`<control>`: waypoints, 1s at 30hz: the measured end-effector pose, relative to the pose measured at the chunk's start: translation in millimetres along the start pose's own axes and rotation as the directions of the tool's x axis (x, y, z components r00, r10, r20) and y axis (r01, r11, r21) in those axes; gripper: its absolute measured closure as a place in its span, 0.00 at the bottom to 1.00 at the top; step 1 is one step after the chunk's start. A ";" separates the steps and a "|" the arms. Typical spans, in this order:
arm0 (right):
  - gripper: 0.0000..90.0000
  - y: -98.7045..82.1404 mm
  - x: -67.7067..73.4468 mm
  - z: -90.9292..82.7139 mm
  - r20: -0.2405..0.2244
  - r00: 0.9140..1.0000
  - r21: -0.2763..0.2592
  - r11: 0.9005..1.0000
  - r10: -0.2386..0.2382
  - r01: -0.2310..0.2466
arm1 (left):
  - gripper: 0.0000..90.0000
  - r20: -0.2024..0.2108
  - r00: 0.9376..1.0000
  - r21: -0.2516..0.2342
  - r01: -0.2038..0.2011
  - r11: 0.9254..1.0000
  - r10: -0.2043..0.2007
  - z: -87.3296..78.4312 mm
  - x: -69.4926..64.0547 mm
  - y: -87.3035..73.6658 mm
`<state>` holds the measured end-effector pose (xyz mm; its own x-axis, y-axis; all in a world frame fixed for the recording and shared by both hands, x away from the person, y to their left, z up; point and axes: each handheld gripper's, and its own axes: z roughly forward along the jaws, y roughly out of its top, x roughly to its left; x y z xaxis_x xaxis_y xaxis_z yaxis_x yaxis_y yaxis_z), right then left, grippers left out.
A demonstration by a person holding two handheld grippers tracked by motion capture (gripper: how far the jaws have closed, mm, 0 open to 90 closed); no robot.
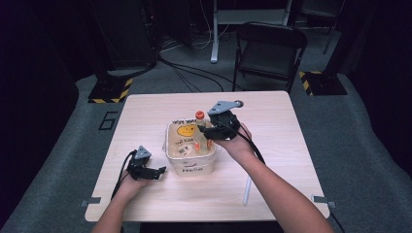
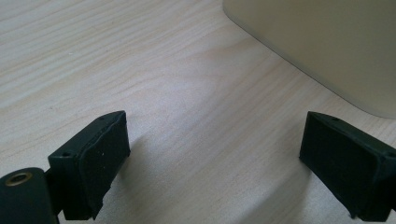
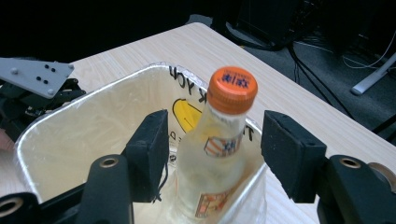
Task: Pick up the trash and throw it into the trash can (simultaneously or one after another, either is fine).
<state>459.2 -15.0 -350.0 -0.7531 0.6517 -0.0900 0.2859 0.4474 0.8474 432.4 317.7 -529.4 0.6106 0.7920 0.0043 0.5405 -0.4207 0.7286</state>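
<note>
I have the right gripper (image 3: 212, 154) over the near right side of the white bin (image 1: 190, 167), its jaws spread on either side of the clear bottle (image 3: 212, 172) with daylight between each pad and the glass, so nothing is pinched. The bottle stands inside the bin, leaning against the wall nearest my right hand, its orange cap (image 3: 232, 89) above the rim. In the high view the bin sits about mid-table (image 1: 145, 111), and the bottle (image 1: 200, 133) is at its right half. My left gripper (image 1: 145, 171) rests low on the wood just left of the bin, jaws wide apart with only bare tabletop between them; from the left gripper view the bin's rounded corner (image 2: 327, 51) is close ahead on the right, near but not touching that pad. I see plenty of open table behind the bin and on both flanks. A pale stick (image 1: 247, 190) lies near the front edge by my right forearm. Beyond the far edge stands a black chair (image 1: 269, 53).
</note>
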 end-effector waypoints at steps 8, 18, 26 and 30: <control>0.46 -11.4 -3.9 -16.0 0.026 1.000 -0.005 1.000 0.007 -0.006 | 0.09 -0.001 1.000 -0.001 0.000 1.000 0.000 0.1 -0.1 -0.1; 0.47 -38.9 -8.6 -30.8 0.081 0.997 0.004 1.000 0.006 -0.007 | 0.09 0.000 1.000 -0.001 0.000 1.000 0.000 0.1 -0.1 -0.1; 0.47 -62.3 -12.3 -38.5 0.095 0.995 0.002 1.000 0.031 -0.031 | 0.09 -0.001 1.000 0.000 0.002 1.000 -0.002 0.1 -0.3 0.0; 0.47 -70.6 -12.9 -41.5 0.105 0.994 0.001 0.999 0.039 -0.039 | 0.09 0.000 1.000 -0.001 0.005 1.000 -0.005 0.2 -0.4 0.0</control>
<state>424.1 -80.5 -387.0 -0.6753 0.7291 -0.1114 0.3156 0.4221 0.8498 432.2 317.3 -529.6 0.6083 0.7937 0.0007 0.5426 -0.4166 0.7294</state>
